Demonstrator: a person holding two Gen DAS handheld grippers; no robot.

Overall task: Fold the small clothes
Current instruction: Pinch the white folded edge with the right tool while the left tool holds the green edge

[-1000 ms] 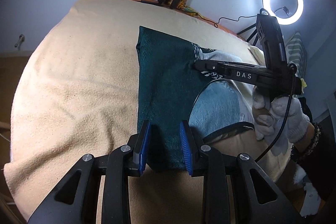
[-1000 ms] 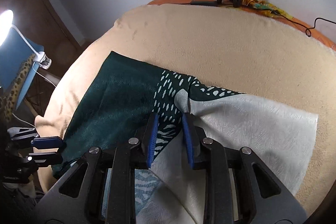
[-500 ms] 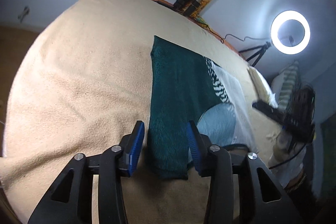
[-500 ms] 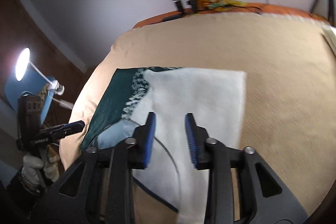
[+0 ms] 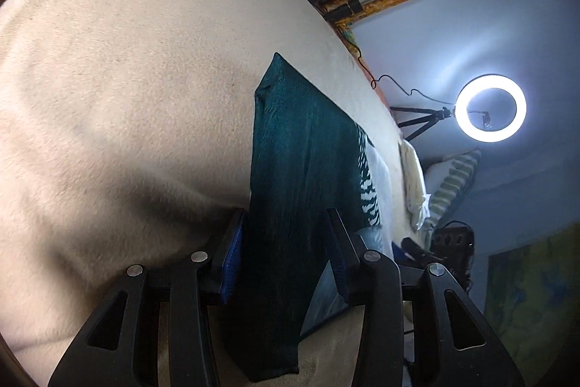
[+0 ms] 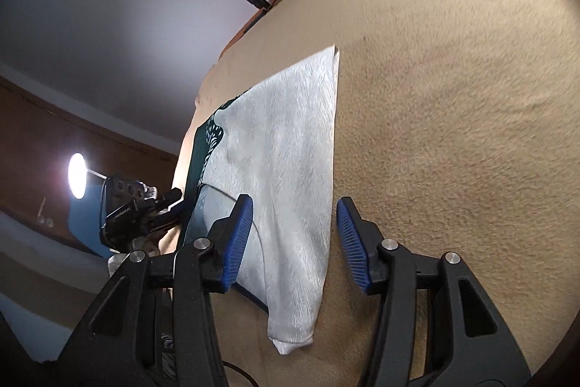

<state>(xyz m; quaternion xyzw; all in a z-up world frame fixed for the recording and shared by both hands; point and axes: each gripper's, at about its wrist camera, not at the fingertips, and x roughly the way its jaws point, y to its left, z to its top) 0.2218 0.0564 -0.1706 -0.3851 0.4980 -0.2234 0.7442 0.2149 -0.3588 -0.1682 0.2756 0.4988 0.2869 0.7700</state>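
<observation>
beige blanket (image 5: 127,97) bears the folded garment (image 5: 301,169); both grippers, left (image 5: 286,256) and right (image 6: 293,238), just opened, empty, ready to regrip its ends.

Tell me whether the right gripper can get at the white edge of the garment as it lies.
Probably yes. The right gripper has just been opening, and the garment's white edge lies flat on the beige blanket between its jaws, with nothing on top.

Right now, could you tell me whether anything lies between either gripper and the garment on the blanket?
Nothing visible does. The left gripper straddles the garment's dark green end, the right gripper its white end; both jaws stand open over the blanket.
</observation>
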